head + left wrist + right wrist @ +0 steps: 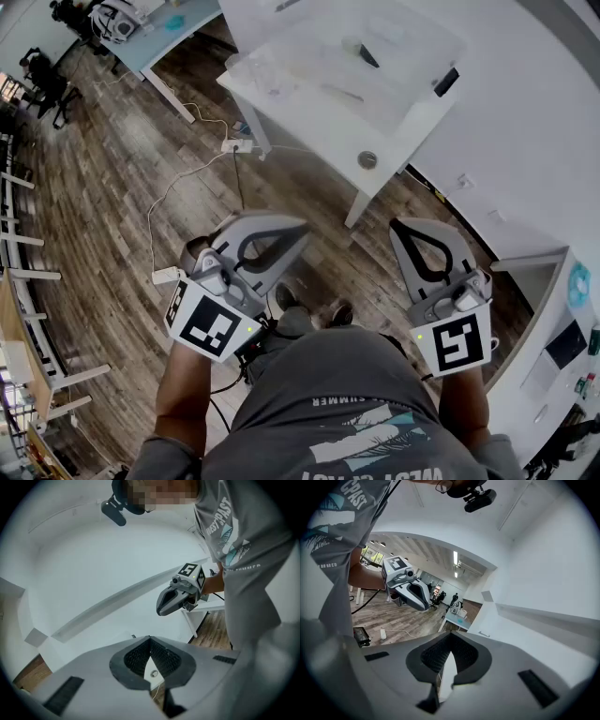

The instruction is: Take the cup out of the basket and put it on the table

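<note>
head view: left gripper (300,226) and right gripper (399,226) hung over the wood floor (112,169), well apart from the white table (328,141) bearing the clear basket (300,70); the cup could not be made out. left gripper view: jaws met tip to tip, empty. right gripper view: jaws likewise pressed together, nothing between.

A white table (337,142) stands beside a white wall (534,131) on a dark wood-plank floor (103,206). A power strip (234,145) lies by one table leg. Black office chairs (42,80) sit at the far side under ceiling strip lights (455,557).
</note>
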The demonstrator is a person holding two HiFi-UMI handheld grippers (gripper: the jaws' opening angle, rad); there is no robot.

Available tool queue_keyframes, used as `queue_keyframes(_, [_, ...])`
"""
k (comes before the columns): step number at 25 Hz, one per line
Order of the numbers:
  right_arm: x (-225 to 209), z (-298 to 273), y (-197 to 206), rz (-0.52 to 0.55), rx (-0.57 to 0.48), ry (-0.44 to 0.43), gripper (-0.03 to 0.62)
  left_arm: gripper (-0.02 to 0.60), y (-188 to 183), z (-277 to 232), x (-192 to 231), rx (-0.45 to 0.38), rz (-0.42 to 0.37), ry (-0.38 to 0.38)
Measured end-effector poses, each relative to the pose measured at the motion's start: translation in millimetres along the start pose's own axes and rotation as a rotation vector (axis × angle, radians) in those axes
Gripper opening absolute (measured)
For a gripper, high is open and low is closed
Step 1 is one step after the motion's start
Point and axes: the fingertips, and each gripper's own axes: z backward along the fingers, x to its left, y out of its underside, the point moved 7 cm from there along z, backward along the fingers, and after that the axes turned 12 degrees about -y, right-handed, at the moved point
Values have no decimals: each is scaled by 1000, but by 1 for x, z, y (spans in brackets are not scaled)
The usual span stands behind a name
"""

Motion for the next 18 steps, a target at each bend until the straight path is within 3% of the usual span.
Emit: queue_keyframes(18, [-15, 38, 30, -45, -62, -5, 12, 8, -25, -29, -35, 25, -13, 20])
